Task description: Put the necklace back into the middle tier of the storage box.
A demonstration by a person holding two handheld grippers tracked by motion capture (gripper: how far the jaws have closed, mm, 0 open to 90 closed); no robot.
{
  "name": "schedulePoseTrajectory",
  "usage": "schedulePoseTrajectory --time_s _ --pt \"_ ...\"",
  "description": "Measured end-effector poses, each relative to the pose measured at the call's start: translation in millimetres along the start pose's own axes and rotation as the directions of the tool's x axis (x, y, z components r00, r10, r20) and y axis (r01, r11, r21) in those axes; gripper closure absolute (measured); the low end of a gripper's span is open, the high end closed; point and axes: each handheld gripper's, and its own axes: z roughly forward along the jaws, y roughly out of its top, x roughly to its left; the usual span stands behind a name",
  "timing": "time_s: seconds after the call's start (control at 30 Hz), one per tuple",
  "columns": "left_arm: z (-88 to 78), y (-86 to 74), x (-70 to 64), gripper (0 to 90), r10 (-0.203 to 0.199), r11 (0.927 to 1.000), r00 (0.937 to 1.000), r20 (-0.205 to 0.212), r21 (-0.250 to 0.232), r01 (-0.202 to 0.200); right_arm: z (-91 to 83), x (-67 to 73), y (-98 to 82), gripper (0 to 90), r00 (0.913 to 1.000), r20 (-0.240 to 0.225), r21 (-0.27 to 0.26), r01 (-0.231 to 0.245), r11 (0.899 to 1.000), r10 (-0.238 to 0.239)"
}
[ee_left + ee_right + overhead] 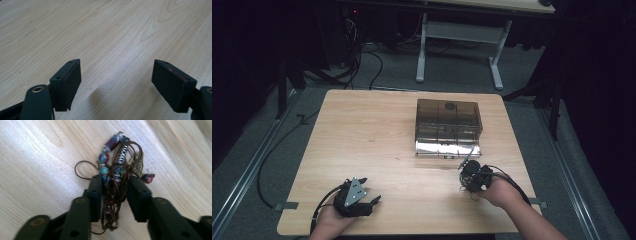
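Dim room, grey carpet floor (462,75), white-legged desk (462,30), floor cables (362,55)

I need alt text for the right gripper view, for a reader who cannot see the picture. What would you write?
Two black jaws of the right gripper close around a tangled beaded necklace lying on a light wooden table. The necklace has blue-green and dark red beads, silver spacers and thin brown cord that loops out to the sides.

From above our side we are looking forward and down over the whole desk (377,145), with the floor beyond. Riding the left tongs (116,82), we are facing bare wood close up. Riding the right tongs (115,192), we are looking steeply down, very near. All three views are sharing the desk's near edge region.
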Motion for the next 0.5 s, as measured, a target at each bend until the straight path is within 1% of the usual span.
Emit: schedulePoseTrajectory --time_s 0.03,0.1,0.17,0.2,0.23,0.33,0.37,0.4,0.47,0.5 --pt "0.0 0.0 0.0 24.1 0.000 1.0000 1.0000 0.000 0.000 0.000 0.0 0.0 0.0 69.3 1.0000 0.000 0.000 0.000 1.000 0.000" --pt "-0.1 0.0 0.0 24.1 0.000 1.0000 1.0000 0.000 0.000 0.000 0.7 0.7 0.7 73.0 1.0000 -0.001 0.000 0.007 1.000 -0.007" --pt "-0.1 0.0 -0.1 24.1 0.001 1.0000 1.0000 0.000 0.000 -0.001 0.6 1.5 1.1 80.0 0.9999 -0.008 0.001 0.014 1.000 -0.014" --pt "-0.1 0.0 -0.1 24.1 0.001 1.0000 1.0000 0.000 0.000 -0.001 0.6 1.5 1.1 80.0 0.9999 -0.008 0.001 0.014 1.000 -0.014" --pt "0.0 0.0 0.0 24.1 0.000 1.0000 1.0000 0.000 0.000 0.000 0.9 1.6 0.7 80.6 0.9997 -0.005 -0.005 0.024 1.000 -0.024" --pt "-0.1 0.0 0.0 24.1 0.000 1.0000 1.0000 0.000 0.000 0.000 0.8 0.9 0.4 80.8 0.9997 -0.009 -0.005 0.024 1.000 -0.024" --pt "-0.1 0.0 0.0 24.1 0.000 1.0000 1.0000 -0.001 -0.001 0.000 -0.1 -1.2 -0.1 80.8 0.9995 -0.025 -0.004 0.021 1.000 -0.021" --pt "-0.1 0.0 0.0 24.1 0.000 1.0000 1.0000 -0.001 -0.001 0.000 -0.1 -1.2 -0.1 80.8 0.9995 -0.025 -0.004 0.021 1.000 -0.021" --pt "-0.1 0.0 0.0 24.1 0.000 1.0000 1.0000 0.000 0.000 0.000 -3.3 -4.1 -1.6 80.9 0.9988 -0.048 -0.020 -0.004 1.000 0.003" --pt "0.0 0.0 0.1 24.1 0.000 1.0000 1.0000 0.000 0.000 0.000 -4.6 -5.2 -2.3 80.9 0.9988 -0.048 -0.019 -0.004 1.000 0.003"
